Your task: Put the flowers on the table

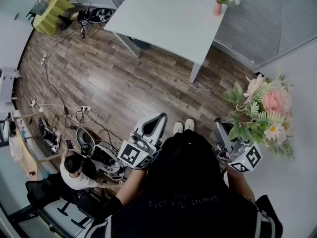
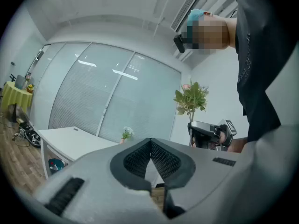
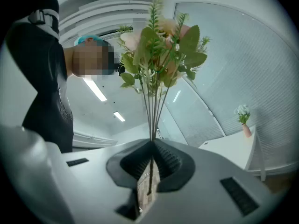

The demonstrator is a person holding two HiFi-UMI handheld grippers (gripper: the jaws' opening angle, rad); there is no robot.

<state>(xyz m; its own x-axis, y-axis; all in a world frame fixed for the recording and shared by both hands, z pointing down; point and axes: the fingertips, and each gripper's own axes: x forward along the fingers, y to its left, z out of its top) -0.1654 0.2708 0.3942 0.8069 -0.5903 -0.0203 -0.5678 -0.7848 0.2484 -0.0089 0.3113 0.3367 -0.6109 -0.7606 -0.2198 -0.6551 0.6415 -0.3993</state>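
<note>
**A:** What has the right claw got?

**B:** It is closed almost fully on the thin stems of the flowers. The pinch is low, near the cut ends, and the bouquet stands up above the pads. The left claw is closed too, with nothing in it.

**A:** How will the bunch handle?

**B:** Light, I'd judge, but top-heavy: wiry stems under a broad head of blooms and leaves. It could swing or twist in the pinch. Low on the stems is the right place to hold it, since the petals would crush.

**A:** And where does it have to go?

**B:** The white tabletop is well apart, across the wooden floor. A small pink vase of flowers stands at its far corner. The bunch is in the air beside the person, not yet set down. It wants laying gently on a bare part of the tabletop.
</note>
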